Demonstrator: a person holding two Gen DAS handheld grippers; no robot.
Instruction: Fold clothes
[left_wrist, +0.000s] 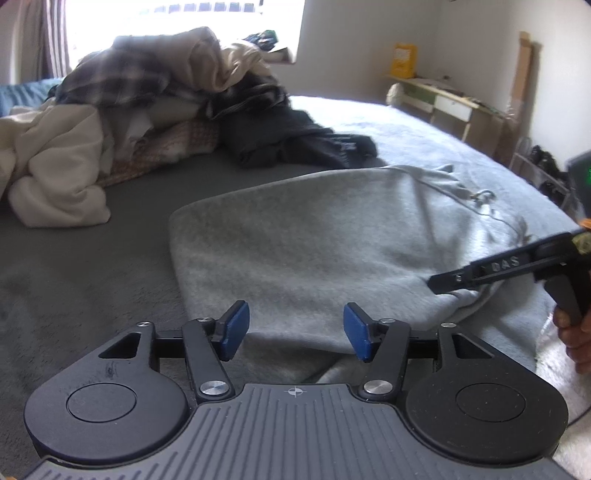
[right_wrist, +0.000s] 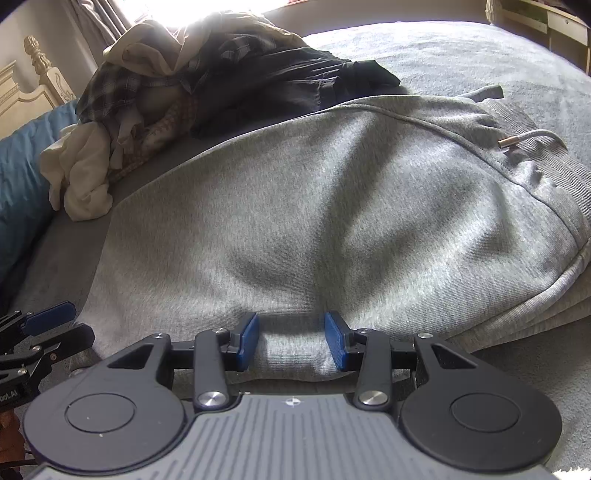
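Grey sweatpants (right_wrist: 332, 206) lie folded flat on the grey bedspread (left_wrist: 424, 122), in front of the clothes pile (left_wrist: 147, 103). Long axis runs left-right; ribbed waistband and drawcord at the right end. Left gripper (left_wrist: 295, 330) wide, nothing between pads. Right gripper (right_wrist: 291, 341) half-closed, pinching the sweatpants' near edge.

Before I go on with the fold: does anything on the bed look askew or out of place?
The grey fleece sweatpants lie folded and fairly flat; only their metal-tipped drawstring trails loose. Behind them, the heap of unfolded clothes sprawls untidily.
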